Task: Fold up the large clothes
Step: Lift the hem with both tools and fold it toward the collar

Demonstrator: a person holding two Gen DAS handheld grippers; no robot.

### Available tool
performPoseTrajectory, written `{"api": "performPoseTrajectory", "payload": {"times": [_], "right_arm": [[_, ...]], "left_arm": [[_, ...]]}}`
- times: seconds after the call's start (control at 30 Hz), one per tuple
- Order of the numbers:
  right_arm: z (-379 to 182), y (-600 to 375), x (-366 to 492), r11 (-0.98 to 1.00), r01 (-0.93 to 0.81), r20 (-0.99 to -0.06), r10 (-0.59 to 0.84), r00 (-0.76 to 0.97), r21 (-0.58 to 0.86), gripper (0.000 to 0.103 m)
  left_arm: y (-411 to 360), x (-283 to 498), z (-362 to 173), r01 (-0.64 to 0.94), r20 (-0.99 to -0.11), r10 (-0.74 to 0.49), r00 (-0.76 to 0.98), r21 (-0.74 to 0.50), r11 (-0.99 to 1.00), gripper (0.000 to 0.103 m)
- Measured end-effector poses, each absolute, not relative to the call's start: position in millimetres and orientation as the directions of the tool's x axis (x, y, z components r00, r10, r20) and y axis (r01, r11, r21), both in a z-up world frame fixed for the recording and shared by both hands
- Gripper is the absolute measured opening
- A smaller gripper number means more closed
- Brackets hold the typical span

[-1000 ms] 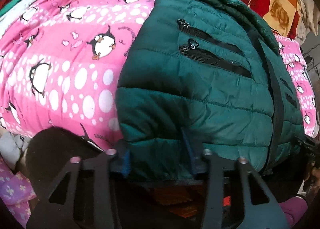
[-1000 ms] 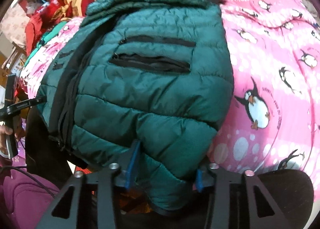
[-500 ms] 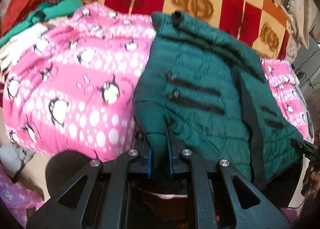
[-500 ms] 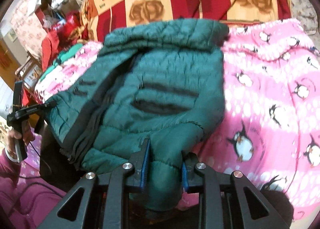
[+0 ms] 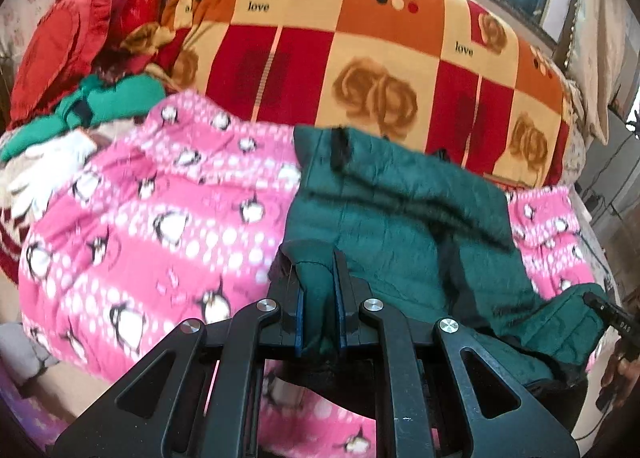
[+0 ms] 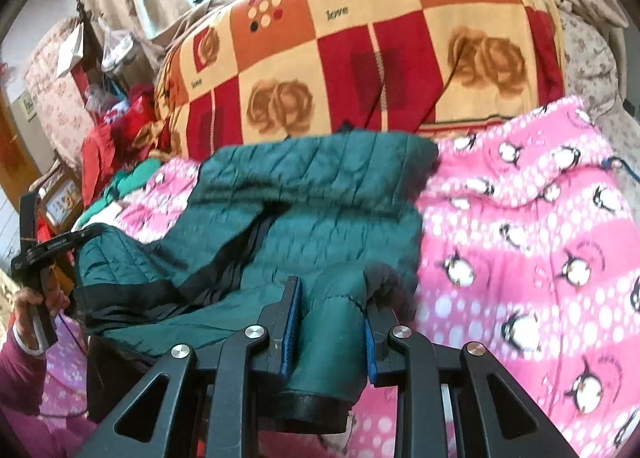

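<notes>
A dark green quilted jacket (image 5: 400, 218) lies on a pink penguin blanket (image 5: 140, 242), collar end farthest from me. My left gripper (image 5: 318, 294) is shut on the jacket's near left hem corner and holds it raised. My right gripper (image 6: 330, 318) is shut on the near right hem corner of the jacket (image 6: 320, 194), also raised, so the lower part lifts and bends toward the collar. The right gripper also shows at the right edge of the left wrist view (image 5: 612, 318). The left gripper shows at the left edge of the right wrist view (image 6: 44, 254).
A red, orange and cream rose-patterned blanket (image 5: 360, 50) is heaped behind the jacket. Red and green clothes (image 5: 100, 94) pile at the far left. The pink blanket (image 6: 540, 238) extends to the right. A window is behind the bed.
Both grippers have closed on the jacket's near hem corners and lifted them up and back. The jacket's lower half has risen off the blanket and the zip pockets have gone out of sight.
</notes>
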State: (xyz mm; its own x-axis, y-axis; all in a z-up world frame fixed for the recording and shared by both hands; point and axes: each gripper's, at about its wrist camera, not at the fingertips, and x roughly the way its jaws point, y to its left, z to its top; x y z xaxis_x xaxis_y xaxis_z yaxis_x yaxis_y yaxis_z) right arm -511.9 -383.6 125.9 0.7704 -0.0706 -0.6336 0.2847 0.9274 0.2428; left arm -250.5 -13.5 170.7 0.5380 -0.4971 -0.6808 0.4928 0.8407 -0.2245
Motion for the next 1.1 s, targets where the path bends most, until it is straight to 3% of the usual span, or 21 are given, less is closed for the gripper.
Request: {"api": "performPoseTrajectory", "payload": {"times": [0.57, 1.1], "right_arm": [[166.1, -439.7, -427.1, 0.909, 0.376, -0.563, -0.219, 0.797, 0.179, 0.024], [150.9, -515.4, -326.7, 0.873, 0.480, -0.633, -0.323, 0.704, 0.089, 0.024]], "left_arm": [[-80.1, -174.1, 202.2, 0.442, -0.624, -0.472, 0.623, -0.217, 0.870, 0.011], [-159.0, -68.1, 178.8, 0.341, -0.678, -0.342, 0.651, -0.142, 0.929, 0.011]]}}
